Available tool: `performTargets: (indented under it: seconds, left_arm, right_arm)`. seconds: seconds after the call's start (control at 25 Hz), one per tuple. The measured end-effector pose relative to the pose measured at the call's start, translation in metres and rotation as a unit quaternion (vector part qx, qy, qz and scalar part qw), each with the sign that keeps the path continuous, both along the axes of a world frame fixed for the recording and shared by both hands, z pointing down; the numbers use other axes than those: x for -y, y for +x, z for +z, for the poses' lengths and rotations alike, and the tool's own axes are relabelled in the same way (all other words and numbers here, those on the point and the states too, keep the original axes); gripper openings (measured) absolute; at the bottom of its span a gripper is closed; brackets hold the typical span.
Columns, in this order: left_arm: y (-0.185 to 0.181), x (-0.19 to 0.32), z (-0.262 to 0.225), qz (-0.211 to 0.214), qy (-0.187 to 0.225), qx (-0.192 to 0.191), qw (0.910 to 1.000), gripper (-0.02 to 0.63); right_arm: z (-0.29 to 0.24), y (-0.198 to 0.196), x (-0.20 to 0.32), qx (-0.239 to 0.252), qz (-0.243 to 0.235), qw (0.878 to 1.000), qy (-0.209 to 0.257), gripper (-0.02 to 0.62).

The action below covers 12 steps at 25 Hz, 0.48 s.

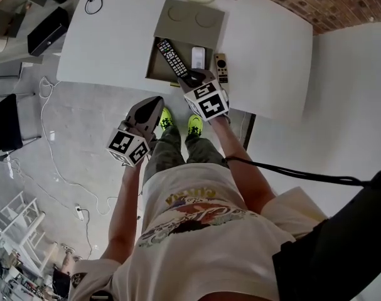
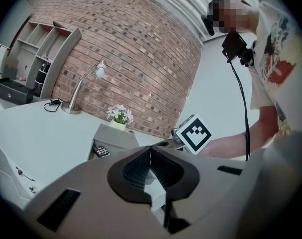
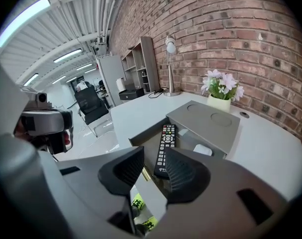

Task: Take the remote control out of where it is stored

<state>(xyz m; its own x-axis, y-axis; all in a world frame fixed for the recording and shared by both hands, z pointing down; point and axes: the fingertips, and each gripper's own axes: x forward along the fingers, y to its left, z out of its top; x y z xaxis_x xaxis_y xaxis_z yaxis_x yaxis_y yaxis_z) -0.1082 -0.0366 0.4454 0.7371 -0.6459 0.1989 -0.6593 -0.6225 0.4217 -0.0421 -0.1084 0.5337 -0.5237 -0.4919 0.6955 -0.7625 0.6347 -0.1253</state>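
The long black remote control (image 3: pixel 165 148) lies in the open grey drawer (image 1: pixel 152 60) on the white tabletop (image 1: pixel 115 42), just beyond the released right claw (image 3: pixel 154 171), while the left claw (image 2: pixel 151 156) is clenched, pads together.

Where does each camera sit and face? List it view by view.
Head view: head-mounted, steeply down at the black remote in its grey box; torso, left gripper and right gripper show.
Left gripper view: along shut jaws toward the brick wall; right forearm shows.
Right gripper view: along open jaws at the remote; left gripper shows.
Shared: remote, box.
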Motion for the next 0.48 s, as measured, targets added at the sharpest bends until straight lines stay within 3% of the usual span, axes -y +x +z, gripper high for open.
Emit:
performTargets:
  seconds: [0.48]
  left_arm:
    - [-0.015,0.026,0.013,0.006,-0.011,-0.005,0.9999,0.006]
  right_arm:
    - [0.02,-0.019,0.018,-0.014,0.005,1.0,-0.02,0.141]
